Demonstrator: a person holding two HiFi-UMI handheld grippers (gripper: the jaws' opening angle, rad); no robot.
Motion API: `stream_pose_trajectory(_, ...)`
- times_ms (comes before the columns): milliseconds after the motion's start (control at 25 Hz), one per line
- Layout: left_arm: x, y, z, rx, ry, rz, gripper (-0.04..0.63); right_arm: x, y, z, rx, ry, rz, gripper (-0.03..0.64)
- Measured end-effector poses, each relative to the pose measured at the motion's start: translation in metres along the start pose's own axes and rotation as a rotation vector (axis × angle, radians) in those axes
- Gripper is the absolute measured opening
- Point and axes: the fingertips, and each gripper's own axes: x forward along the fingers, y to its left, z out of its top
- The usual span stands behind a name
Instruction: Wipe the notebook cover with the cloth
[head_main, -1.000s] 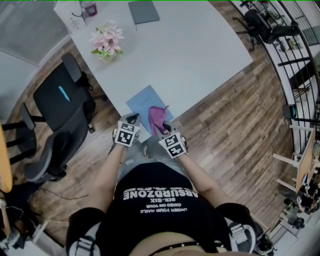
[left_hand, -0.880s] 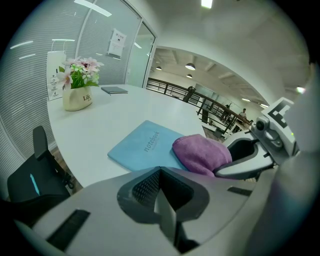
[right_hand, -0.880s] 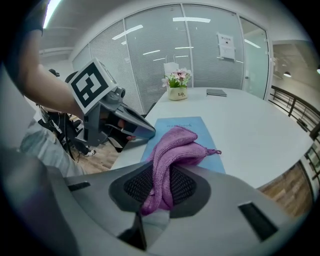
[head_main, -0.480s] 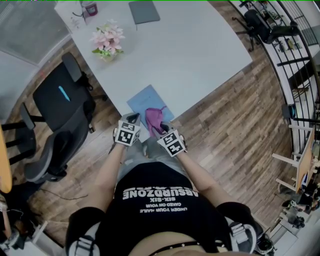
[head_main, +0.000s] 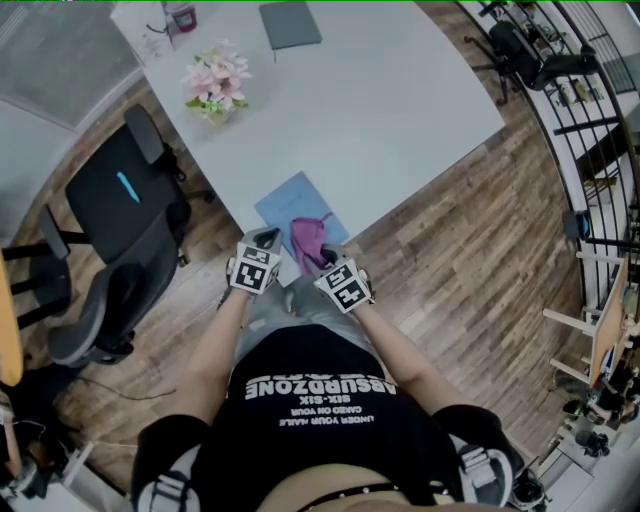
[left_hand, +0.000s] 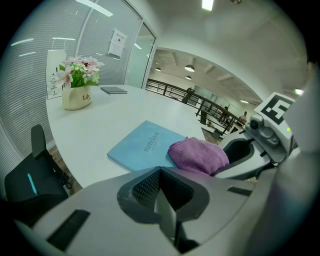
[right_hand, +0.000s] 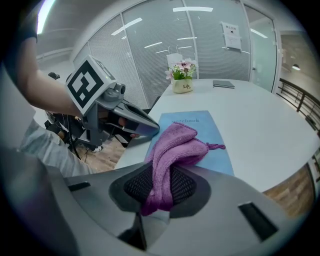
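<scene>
A light blue notebook (head_main: 293, 205) lies at the near edge of the white table (head_main: 400, 100), with its cover up (right_hand: 197, 131) and the word "notebook" showing (left_hand: 145, 145). My right gripper (head_main: 322, 258) is shut on a purple cloth (right_hand: 172, 150), which rests bunched on the near half of the notebook (head_main: 308, 236). My left gripper (head_main: 264, 238) hangs shut and empty just off the notebook's near left corner. In the left gripper view the cloth (left_hand: 197, 156) lies on the cover beside the right gripper.
A pot of pink flowers (head_main: 213, 82) and a dark grey book (head_main: 290, 24) stand at the table's far side. A black office chair (head_main: 115, 215) is to the left on the wooden floor. Railings (head_main: 590, 90) run along the right.
The cloth has slid a little to the left across the notebook cover with my right gripper. The left gripper has stayed where it was.
</scene>
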Motion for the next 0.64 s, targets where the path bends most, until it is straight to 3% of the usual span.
stream_pose_trajectory(640,-0.0006,0.0001,-0.0009,0.000,-0.006,-0.003,0.017,0.0008,0.0013,-0.0001,-0.008,-0.001,-0.012,0.086)
